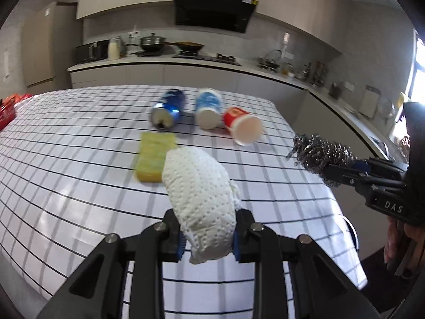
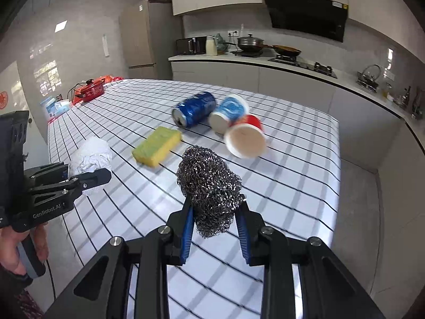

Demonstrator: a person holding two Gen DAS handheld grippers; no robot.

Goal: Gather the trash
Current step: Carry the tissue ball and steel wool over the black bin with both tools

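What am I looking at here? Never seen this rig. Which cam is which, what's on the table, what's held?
No robot arm: a person holds a two-finger gripper in each hand, each with a fisheye camera looking along its fingers.

The left wrist view shows the left gripper shut on a paper towel wad, with the right gripper at the right edge. The right wrist view shows the right gripper shut on a steel wool ball, with the left gripper at the left edge.

Both are held above a checked table. On it lie a sponge, a blue can, a blue-white cup and a red cup, all three tipped on their sides.
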